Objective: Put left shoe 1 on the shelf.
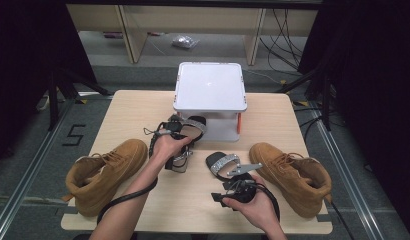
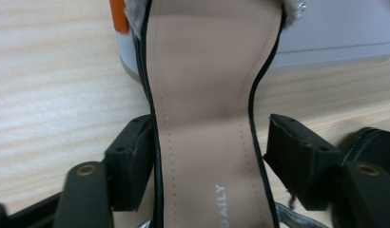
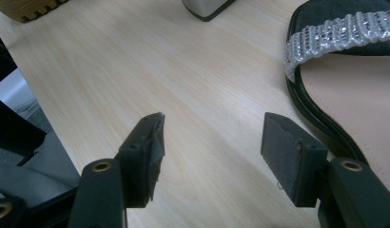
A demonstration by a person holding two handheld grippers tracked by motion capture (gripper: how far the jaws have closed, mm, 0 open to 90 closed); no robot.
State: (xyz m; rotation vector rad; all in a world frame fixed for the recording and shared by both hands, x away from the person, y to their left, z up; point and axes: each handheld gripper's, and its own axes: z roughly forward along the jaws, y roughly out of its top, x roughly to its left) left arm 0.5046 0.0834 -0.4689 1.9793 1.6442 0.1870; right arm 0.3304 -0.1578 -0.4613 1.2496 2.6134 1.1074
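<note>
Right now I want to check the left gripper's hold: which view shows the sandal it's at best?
The left gripper view: the sandal lies between its open jaws, a gap showing at the right pad. The high view shows it small at the left gripper, by the box.

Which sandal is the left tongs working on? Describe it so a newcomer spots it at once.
Start at the white box at the table's far edge. Right in front of it lies a black sandal with a sparkly silver strap, the left tongs straddling its beige insole. Its twin lies nearer the person, beside the right-hand tan boot.
</note>
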